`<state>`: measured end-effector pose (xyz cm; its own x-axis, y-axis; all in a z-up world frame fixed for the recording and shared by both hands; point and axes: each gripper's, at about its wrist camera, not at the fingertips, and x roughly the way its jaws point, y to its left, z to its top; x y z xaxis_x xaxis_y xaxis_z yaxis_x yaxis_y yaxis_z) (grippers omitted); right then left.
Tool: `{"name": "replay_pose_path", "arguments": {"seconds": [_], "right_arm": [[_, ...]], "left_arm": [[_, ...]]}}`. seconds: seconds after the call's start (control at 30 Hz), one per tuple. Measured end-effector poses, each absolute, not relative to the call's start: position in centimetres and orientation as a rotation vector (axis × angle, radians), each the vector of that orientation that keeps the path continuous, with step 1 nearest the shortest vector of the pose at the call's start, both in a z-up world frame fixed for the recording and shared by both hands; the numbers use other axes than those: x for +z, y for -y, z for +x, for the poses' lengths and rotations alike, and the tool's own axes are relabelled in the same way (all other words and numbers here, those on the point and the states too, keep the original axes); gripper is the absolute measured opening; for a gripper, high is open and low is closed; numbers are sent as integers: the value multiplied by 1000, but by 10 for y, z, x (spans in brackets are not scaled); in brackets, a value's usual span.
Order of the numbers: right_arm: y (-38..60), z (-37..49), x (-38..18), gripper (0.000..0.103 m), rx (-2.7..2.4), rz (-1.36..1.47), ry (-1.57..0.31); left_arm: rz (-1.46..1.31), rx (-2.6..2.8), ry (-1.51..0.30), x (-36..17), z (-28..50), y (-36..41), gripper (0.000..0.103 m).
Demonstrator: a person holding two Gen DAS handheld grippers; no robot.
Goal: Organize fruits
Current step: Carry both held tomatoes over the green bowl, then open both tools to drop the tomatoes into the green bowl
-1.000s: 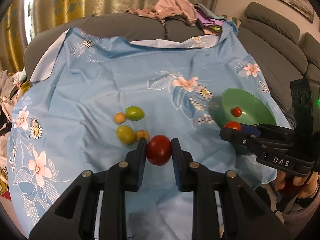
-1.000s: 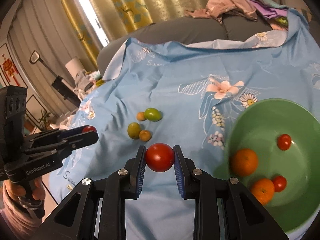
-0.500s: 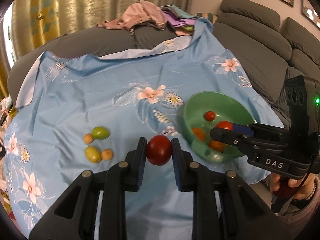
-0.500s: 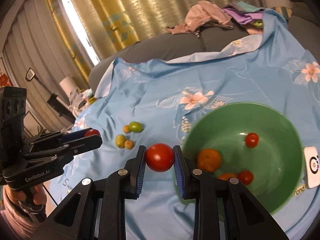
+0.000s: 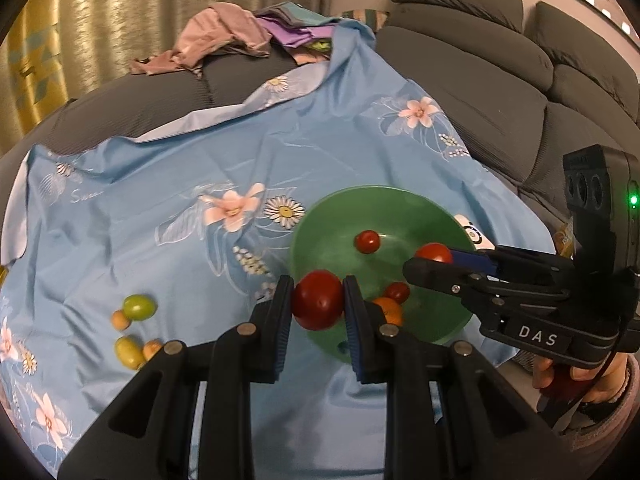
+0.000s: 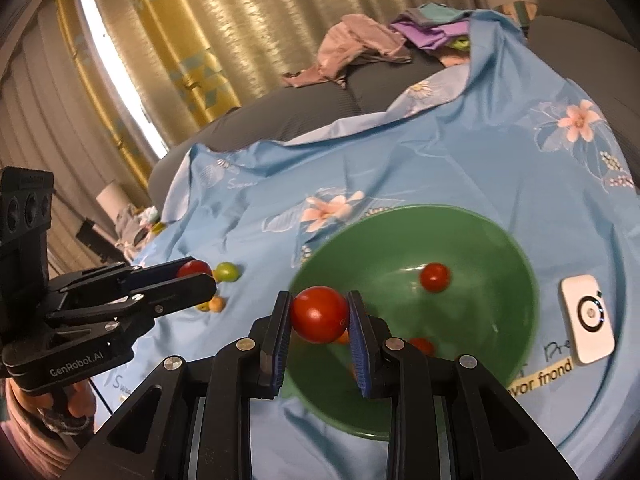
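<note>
My left gripper is shut on a red tomato and holds it over the near-left rim of the green bowl. My right gripper is shut on another red tomato above the bowl's left edge. Each gripper shows in the other's view, the right one and the left one. The bowl holds small red tomatoes and an orange fruit. Green and orange fruits lie on the blue cloth at the left.
A blue flowered cloth covers a grey sofa. A white card with a black ring lies right of the bowl. Loose clothes are piled at the back. Sofa backrests rise at the right.
Both grippers have moved right with their tomatoes, from over the cloth near the loose fruits to the bowl's left rim. The bowl now sits closer and more central in both views.
</note>
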<state>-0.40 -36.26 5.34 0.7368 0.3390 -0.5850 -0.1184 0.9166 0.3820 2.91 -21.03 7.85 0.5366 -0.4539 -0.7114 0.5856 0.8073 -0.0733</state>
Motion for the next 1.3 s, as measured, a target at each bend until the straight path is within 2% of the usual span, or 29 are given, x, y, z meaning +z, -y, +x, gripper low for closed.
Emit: {"name": "replay_pose_path", "arguments": {"seconds": [0.53, 1.23, 1.3], "right_arm": [[396, 3, 31, 29, 181, 378, -740], [400, 8, 19, 29, 137, 389, -780], [400, 8, 19, 29, 128, 383, -786]], "left_arm": [[243, -703, -876, 46, 52, 264, 24], [287, -691, -928, 26, 62, 275, 26], [288, -684, -924, 26, 62, 274, 28]]}}
